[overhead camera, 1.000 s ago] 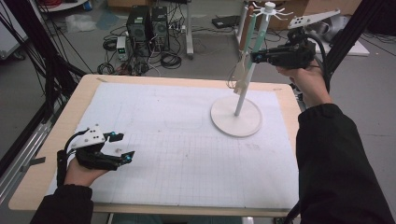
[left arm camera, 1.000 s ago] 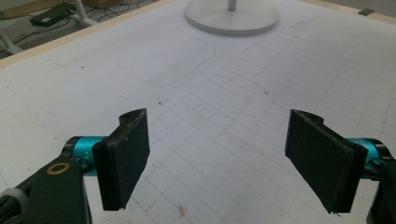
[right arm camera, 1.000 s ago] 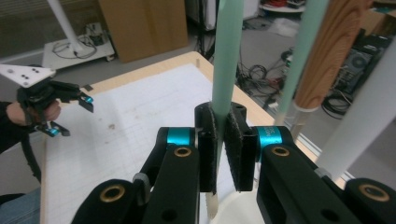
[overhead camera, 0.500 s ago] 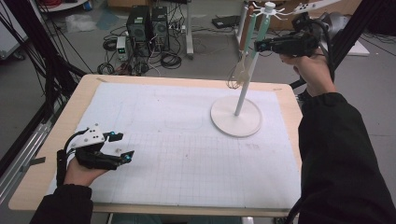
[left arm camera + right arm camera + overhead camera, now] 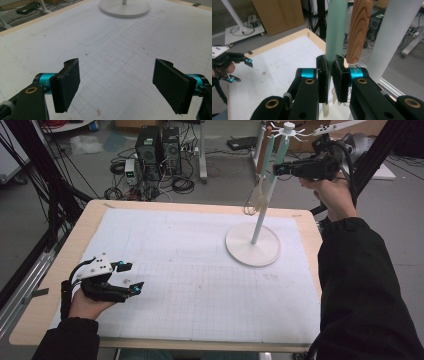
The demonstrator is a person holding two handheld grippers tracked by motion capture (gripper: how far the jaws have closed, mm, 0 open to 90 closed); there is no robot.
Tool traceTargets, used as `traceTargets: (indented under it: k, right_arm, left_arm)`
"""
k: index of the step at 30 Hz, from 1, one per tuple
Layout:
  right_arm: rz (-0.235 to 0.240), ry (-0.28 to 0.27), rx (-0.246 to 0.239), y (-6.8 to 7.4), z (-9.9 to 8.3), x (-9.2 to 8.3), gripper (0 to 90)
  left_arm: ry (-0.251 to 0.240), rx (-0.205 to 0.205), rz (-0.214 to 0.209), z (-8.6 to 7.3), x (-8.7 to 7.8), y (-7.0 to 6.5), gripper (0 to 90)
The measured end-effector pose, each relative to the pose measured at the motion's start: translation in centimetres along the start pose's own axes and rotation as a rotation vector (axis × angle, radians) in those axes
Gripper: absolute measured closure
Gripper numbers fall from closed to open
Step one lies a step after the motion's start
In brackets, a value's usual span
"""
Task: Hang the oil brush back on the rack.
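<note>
Left gripper (image 5: 129, 276) resting low on the gridded mat (image 5: 200, 285) at the near left, jaws spread wide, nothing between. Farther right, white stand (image 5: 252, 245) with round base on the mat. Hanging from its top, a green-handled utensil (image 5: 336, 30) beside a wooden-handled one (image 5: 359, 30). Right gripper (image 5: 329, 75) raised beyond, clamped on the green handle.

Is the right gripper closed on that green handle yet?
Yes, shut: in the right gripper view the right gripper pinches the green handle between both fingers.
</note>
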State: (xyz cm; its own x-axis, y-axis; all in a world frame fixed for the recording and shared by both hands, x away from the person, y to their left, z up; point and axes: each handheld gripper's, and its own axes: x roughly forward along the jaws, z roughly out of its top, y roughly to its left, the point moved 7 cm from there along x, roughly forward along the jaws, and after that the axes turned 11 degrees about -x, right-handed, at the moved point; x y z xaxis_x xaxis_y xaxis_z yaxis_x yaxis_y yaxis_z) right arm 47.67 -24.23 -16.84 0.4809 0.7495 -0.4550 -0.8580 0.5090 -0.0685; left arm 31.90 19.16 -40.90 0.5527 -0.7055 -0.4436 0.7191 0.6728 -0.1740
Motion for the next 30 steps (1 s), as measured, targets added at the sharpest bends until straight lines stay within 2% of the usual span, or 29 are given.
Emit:
traceTargets:
  k: [7,16,20,22,25,27,30]
  right_arm:
    - [-0.024,-0.018,0.008,0.0,-0.5,-0.2,81.6]
    - [-0.048,-0.03,0.031,0.0,-1.5,-1.1,72.9]
    - [-0.071,-0.039,0.037,0.4,-1.8,-1.9,63.2]
    - [-0.067,-0.042,0.041,0.5,-1.9,-2.0,62.1]
    - [-0.074,-0.061,0.062,1.0,-2.2,-2.4,51.8]
    - [-0.081,-0.087,0.052,1.3,-2.2,-2.6,49.7]
    - [-0.064,-0.099,0.065,1.8,-2.3,-2.8,42.5]
  left_arm:
    - [-0.008,-0.001,-0.008,0.1,0.2,-0.3,22.3]
    - [-0.007,0.007,-0.008,0.2,0.1,-0.3,22.3]
    - [-0.011,-0.001,-0.012,0.2,0.1,-0.3,22.3]
    - [-0.013,-0.007,-0.017,0.3,0.0,-0.3,23.7]
    - [-0.028,-0.018,-0.021,0.5,-0.1,-0.2,23.6]
    - [-0.024,-0.014,-0.019,0.5,-0.2,-0.1,23.3]
    - [-0.021,-0.018,-0.015,0.5,0.0,0.0,22.9]
